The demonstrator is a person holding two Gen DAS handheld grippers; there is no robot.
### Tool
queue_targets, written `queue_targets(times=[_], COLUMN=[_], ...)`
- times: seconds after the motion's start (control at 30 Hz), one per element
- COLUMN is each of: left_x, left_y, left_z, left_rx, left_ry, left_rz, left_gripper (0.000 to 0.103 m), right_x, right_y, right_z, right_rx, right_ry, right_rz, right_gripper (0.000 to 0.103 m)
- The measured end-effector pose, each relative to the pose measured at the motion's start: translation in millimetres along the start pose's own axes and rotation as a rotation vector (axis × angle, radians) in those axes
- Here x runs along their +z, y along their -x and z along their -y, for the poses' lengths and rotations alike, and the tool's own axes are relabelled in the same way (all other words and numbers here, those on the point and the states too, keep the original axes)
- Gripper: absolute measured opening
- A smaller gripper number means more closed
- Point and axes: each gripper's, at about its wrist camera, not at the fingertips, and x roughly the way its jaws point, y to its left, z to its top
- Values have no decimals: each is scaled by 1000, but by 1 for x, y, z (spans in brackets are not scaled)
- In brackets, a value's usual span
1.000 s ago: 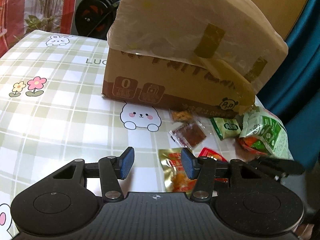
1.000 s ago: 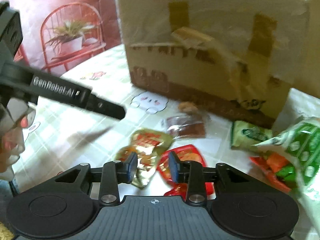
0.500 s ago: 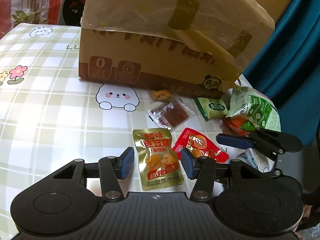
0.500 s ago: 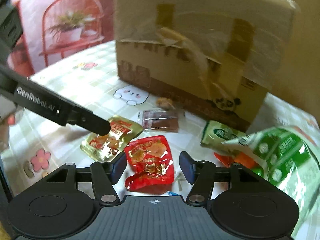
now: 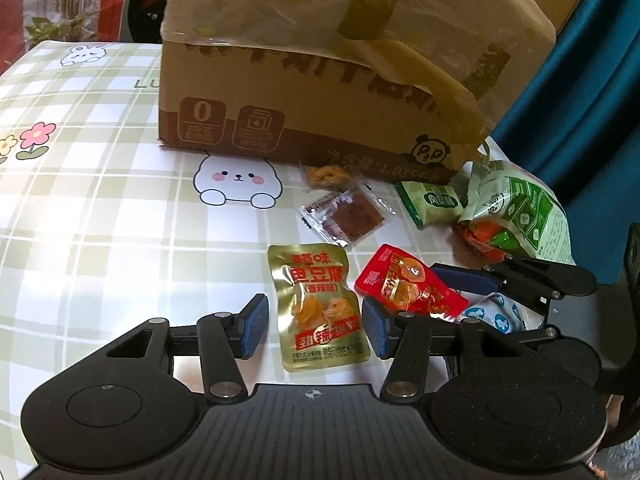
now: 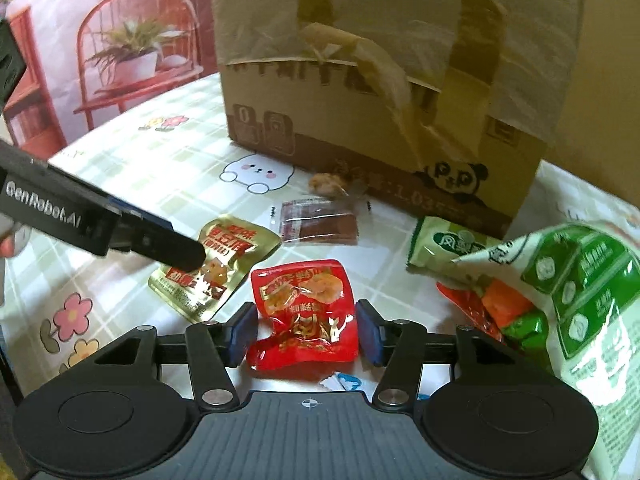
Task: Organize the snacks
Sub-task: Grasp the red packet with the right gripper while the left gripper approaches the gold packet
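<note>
Snack packets lie on the checked tablecloth in front of a cardboard box (image 5: pixel 320 72). A gold packet (image 5: pixel 318 304) lies between the open fingers of my left gripper (image 5: pixel 314 330). A red packet (image 6: pixel 306 312) lies between the open fingers of my right gripper (image 6: pixel 306 332); it also shows in the left wrist view (image 5: pixel 408 284). Neither gripper presses its packet. A clear packet with a brown square (image 5: pixel 346 216), a small green packet (image 5: pixel 432 202) and an open green bag (image 5: pixel 516 216) of wrapped sweets lie further right.
The cardboard box (image 6: pixel 380 92) stands at the back with loose tape hanging. A small twisted snack (image 5: pixel 326 174) lies against its base. A blue-and-white wrapper (image 5: pixel 496 314) lies near the table's right edge. A teal curtain (image 5: pixel 580 80) hangs at the right.
Both grippers have pulled back and lowered, so each now has a packet between its fingers. My right gripper's fingers have opened wider around the red packet.
</note>
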Motion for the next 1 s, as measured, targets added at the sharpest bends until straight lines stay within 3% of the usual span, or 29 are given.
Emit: queue_targets(times=[0.2,0.47,0.7,0.83,0.9,0.93,1.0], left_x=[1,6,-10,-8,-5,-5,-3], left_y=[-6,-21,-34,-38,-39,-38,-36], left_z=[3,22,57,58,57,57,57], left_rx=[30,92,254,273,276,272,240], left_ry=[3,-58,-214,-184,-185,-192,-215], left_rz=[-10,15,48,64,71,74,58], left_gripper=[56,69,70,71,65,55,44], right_x=[0,-1,1,0,-1,-1,-3], right_y=[1,17,24,27,29,29,32], right_z=[0,13,14,12,12,13,14], right_rx=[-15,-27,-17,-20,-22,-23,-25], right_ry=[-10,-113,-139,-138,-145,-148,-156], right_rz=[11,71,105,111,113,114,117], right_gripper=[46,45,45,45,45,45,45])
